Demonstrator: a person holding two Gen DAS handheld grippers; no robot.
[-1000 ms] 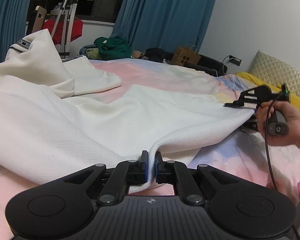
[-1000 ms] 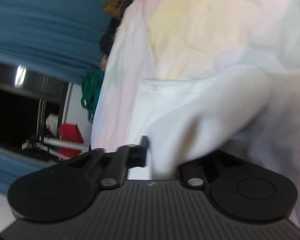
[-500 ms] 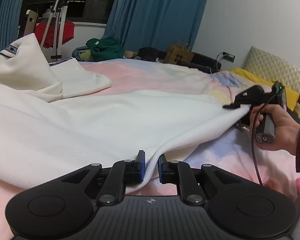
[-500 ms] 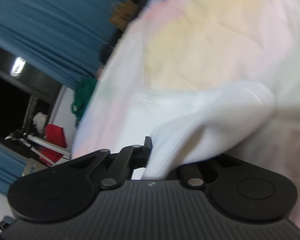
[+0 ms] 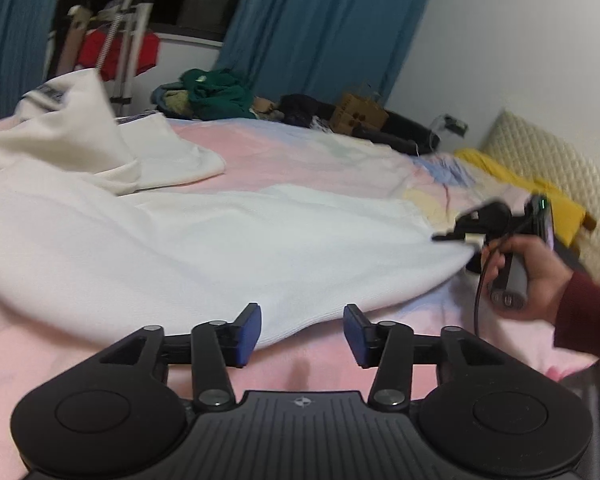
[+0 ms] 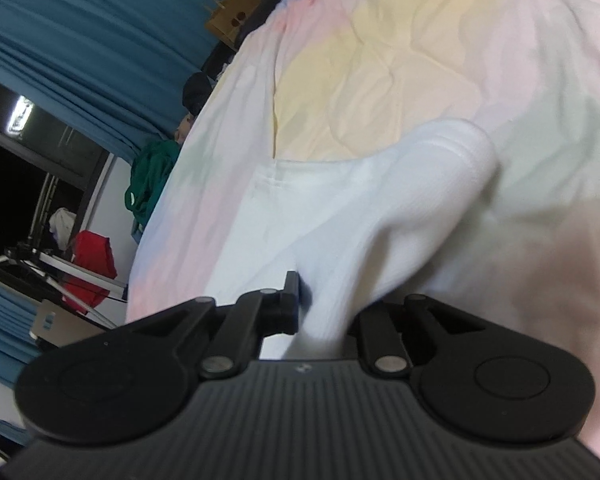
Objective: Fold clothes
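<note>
Left gripper (image 5: 302,334): its 2 blue-padded fingers (image 5: 247,335) stood spread wide apart with nothing between them, just above the pink bedsheet (image 5: 300,160); the near hem of the white garment (image 5: 204,248) lay just beyond the fingertips, not pinched.

White garment: it lay spread across the bed in the left wrist view, one corner drawn out toward the right gripper (image 5: 466,236); a bunched part with a dark-striped band (lettering too blurred to read) rose at the far left.

Right gripper: held in the person's right hand (image 5: 534,276), it was clamped on the garment's corner; in its own view (image 6: 324,312) the cloth (image 6: 380,224) ran thick between the fingers, covering the right-hand one, with only the left finger (image 6: 290,296) visible.

Sleeve: a dark red cuff (image 5: 584,312) covered the wrist of that hand.

Bed: the sheet showed pastel pink, yellow and pale green patches (image 6: 380,60); a yellow item (image 5: 524,192) lay near the quilted headboard (image 5: 548,168).

Far side: a heap of green clothing (image 5: 216,94) and a brown cardboard box (image 5: 358,114) sat past the bed's edge.

Background: blue curtains (image 5: 320,24) hung either side of a dark window, with a red garment (image 5: 118,54) on a rack beside it.
</note>
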